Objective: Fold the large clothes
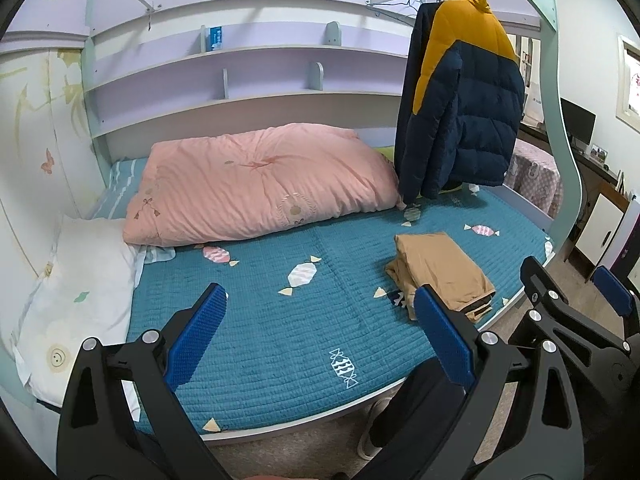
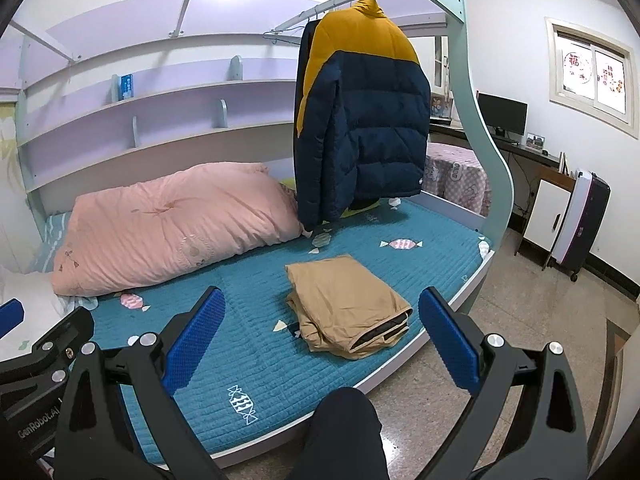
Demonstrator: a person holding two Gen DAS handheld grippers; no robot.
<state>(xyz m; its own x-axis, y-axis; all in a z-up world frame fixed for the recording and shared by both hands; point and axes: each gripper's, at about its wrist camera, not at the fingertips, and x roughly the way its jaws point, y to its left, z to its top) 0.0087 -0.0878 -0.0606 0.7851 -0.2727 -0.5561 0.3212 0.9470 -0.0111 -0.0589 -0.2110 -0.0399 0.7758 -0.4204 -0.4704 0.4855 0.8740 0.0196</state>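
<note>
The left tool (image 1: 320, 328) is held level above the near edge of the bed (image 1: 260, 320), its blue-padded fingers (image 1: 196, 336) spread wide with nothing between them. The right tool (image 2: 320, 332) is held beside it at the same height, released too, its fingers just as far apart and empty; each tool shows at the edge of the other's view.

On the left tool's black body, seen from the right wrist, white lettering reads "GenRobot.AI". A small blue box (image 2: 127, 85) stands on the wall shelf; its print is too small to read.

The folded tan garment (image 2: 348, 306) lies on the teal quilted bed cover near the bed's front edge, a dark lining showing at its open end. A navy and mustard puffer jacket (image 2: 360, 120) hangs from a rail over the bed's far end, hiding what is behind it. A pink duvet (image 2: 172, 224) is bunched against the wall. A dark-clad leg (image 2: 348, 432) rises at the bottom, cut off by the frame.
</note>
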